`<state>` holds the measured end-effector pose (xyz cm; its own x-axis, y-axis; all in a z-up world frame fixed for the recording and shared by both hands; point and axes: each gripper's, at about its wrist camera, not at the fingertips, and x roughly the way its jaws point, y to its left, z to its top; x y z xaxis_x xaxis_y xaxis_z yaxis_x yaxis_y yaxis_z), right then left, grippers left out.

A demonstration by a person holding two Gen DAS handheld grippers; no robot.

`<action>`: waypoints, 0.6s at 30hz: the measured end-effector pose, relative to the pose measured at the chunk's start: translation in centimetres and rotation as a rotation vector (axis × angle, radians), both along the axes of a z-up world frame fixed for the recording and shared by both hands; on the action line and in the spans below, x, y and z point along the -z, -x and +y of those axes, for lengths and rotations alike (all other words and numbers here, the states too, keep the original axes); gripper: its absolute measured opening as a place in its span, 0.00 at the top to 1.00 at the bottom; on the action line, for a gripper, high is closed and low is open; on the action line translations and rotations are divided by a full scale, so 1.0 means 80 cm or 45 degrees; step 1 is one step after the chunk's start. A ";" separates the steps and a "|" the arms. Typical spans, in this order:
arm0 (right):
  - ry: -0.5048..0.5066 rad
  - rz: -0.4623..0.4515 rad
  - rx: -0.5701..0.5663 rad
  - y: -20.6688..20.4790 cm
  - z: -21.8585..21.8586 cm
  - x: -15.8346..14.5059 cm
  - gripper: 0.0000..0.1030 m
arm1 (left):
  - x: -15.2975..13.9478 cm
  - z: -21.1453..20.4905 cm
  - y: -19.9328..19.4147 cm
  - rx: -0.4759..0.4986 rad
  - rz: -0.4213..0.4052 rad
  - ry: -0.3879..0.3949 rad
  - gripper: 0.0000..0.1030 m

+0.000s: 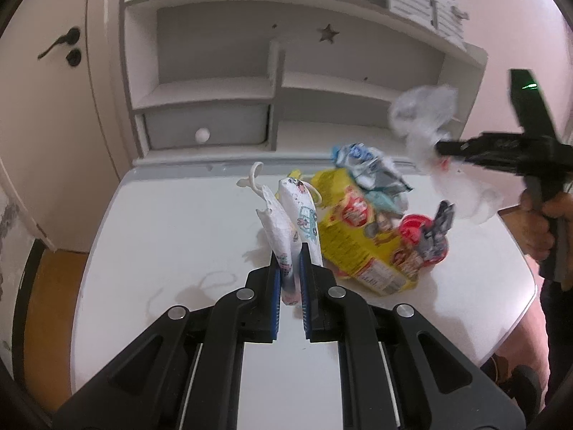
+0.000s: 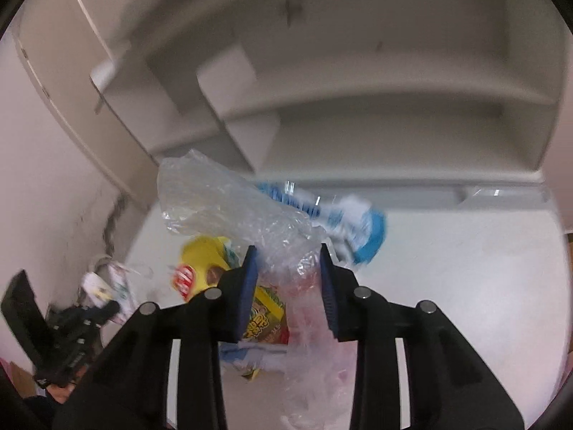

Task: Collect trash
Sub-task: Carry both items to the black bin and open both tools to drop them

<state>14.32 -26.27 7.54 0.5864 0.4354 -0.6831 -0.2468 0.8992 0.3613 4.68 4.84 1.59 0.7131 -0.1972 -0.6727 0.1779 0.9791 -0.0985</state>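
- The left tongs [image 1: 290, 268] are closed on a printed white face mask [image 1: 292, 222], pinched between the blue pads and lifted above the worktop [image 1: 172, 236]; its ear loop dangles behind.
- The right tongs [image 2: 289, 279] have a crumpled clear plastic bag [image 2: 229, 200] between their pads. The left wrist view shows the bag hanging off the tong tips in the air, clear of the worktop, so it reads as gripped, though the picture is smeared by motion.
- Done so far, as I judge it: two pieces of trash are off the surface, one in each hand.
- Left to do: a small heap remains near the middle of the worktop. It holds a yellow snack bag [image 1: 361, 247], a crumpled blue-and-white wrapper [image 1: 372, 172] on top of it towards the shelf unit [image 1: 215, 71], a red lid or cup [image 1: 415, 229], and a small dark wrapper [image 1: 438, 227] standing beside the red piece.
- No bin or collecting bag shows in either view, so I cannot tell where the two held pieces are meant to go.
- The task looks early to midway: both hands are full, nothing visibly deposited, and most of the heap is untouched.
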 end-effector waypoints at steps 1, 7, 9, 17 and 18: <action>-0.019 -0.052 0.029 0.020 -0.019 -0.015 0.68 | -0.007 -0.008 0.002 0.013 -0.016 -0.003 0.92; -0.052 -0.153 0.240 0.136 -0.146 -0.041 0.68 | -0.030 -0.104 0.018 0.214 -0.066 -0.015 0.92; -0.054 -0.164 0.376 0.191 -0.205 -0.035 0.68 | -0.032 -0.149 0.028 0.324 -0.072 -0.012 0.92; 0.052 -0.097 1.025 0.415 -0.393 0.046 0.68 | -0.012 -0.390 0.107 0.943 -0.074 0.007 0.92; 0.030 -0.060 1.090 0.441 -0.408 0.064 0.68 | -0.002 -0.427 0.122 1.043 -0.057 0.009 0.92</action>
